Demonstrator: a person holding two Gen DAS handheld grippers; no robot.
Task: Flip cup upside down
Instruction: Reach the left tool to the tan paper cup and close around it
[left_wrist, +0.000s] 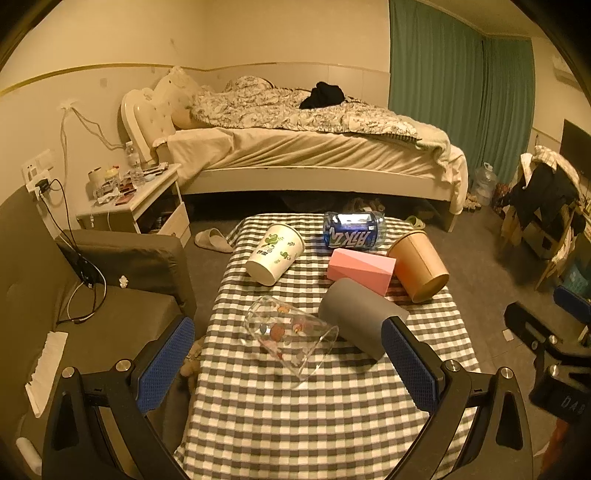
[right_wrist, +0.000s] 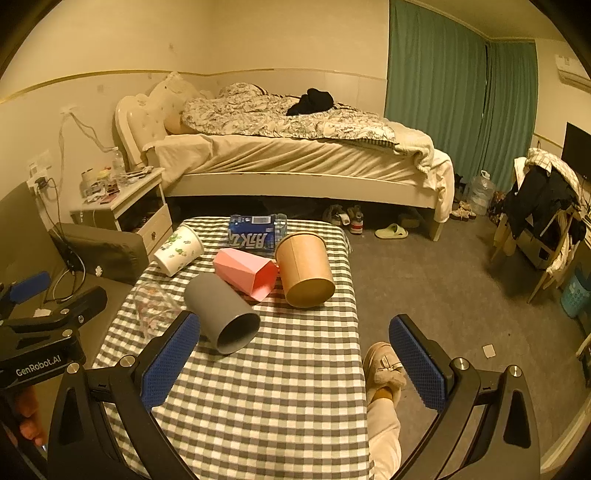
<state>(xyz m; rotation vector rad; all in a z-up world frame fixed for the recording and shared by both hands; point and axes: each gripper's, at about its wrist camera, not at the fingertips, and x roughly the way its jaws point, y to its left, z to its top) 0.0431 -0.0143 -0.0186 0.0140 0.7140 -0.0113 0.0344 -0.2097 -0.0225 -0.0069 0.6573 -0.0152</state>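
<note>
Left gripper (left_wrist: 290, 365): I hold it low over the near end of the table, jaws spread wide and released, nothing between the blue pads (left_wrist: 166, 363); it looks along the table toward the bed
Right gripper (right_wrist: 295, 363): also spread wide and holding nothing, hovering over the near right edge of the table, its right finger out past the edge above the floor
Table (left_wrist: 314, 424): covered in a grey and white checked cloth, all the cups lying on it on their sides
Clear glass cup (left_wrist: 290, 334): on its side just ahead of my left gripper, mouth toward me and to the right, printed with small coloured figures
Grey cup (right_wrist: 221, 314): on its side beside the glass cup on the right, open mouth facing near; it lies close in front of my right gripper's left finger
Pink faceted cup (right_wrist: 245, 273): on its side just beyond the grey one
Brown paper cup (right_wrist: 304, 269): on its side at the right edge, beside the pink one
White printed paper cup (left_wrist: 275, 253): on its side, far left
Blue bottle pack (left_wrist: 352, 230): at the far end
My slippered foot (right_wrist: 382, 369): on the floor right of the table
</note>
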